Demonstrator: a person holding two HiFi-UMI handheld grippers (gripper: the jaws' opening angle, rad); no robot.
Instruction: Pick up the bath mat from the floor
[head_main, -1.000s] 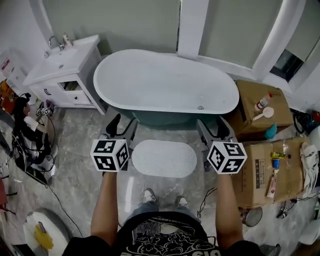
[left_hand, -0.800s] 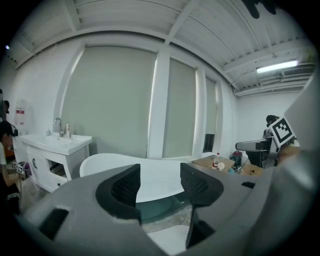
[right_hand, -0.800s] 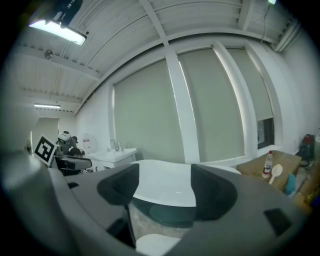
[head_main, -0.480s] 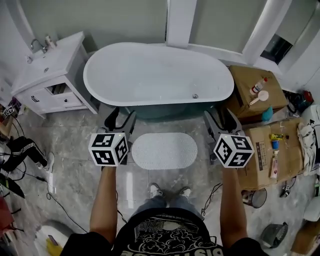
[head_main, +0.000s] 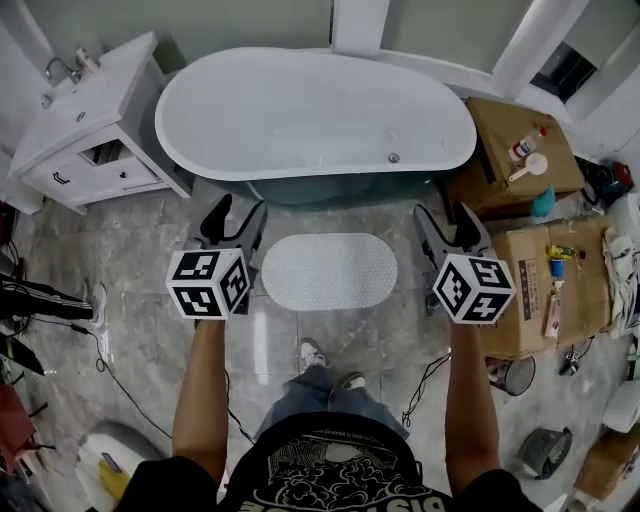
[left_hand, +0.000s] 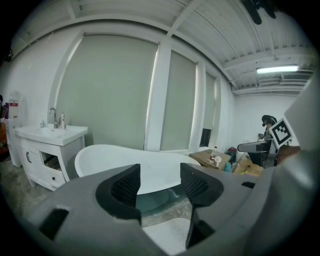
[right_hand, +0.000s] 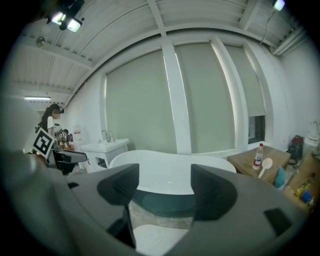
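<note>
The bath mat (head_main: 329, 271), a white oval with a pebbled surface, lies flat on the grey marble floor (head_main: 140, 260), just in front of the bathtub (head_main: 315, 115) and with its long side parallel to it. In the head view we see it between the two grippers, with neither one touching it. The left gripper (head_main: 237, 215) is held off the mat's left end and the right gripper (head_main: 445, 222) off its right end, both pointing toward the tub. In the left gripper view, the left gripper (left_hand: 160, 181) has its jaws apart with nothing between them; through the gap we see the tub and, lower down, a corner of the mat (left_hand: 167, 235). The right gripper view shows the same: the right gripper (right_hand: 165, 187) has its jaws spread and empty, with the mat (right_hand: 155, 240) on the floor below the gap. Just behind the mat's near edge are a pair of shoes (head_main: 312, 354). Further out, a white sink cabinet (head_main: 90, 120) stands to the left of the tub, and cardboard boxes (head_main: 515, 150) sit to the right, one with a bottle (head_main: 528, 143) on top.
</note>
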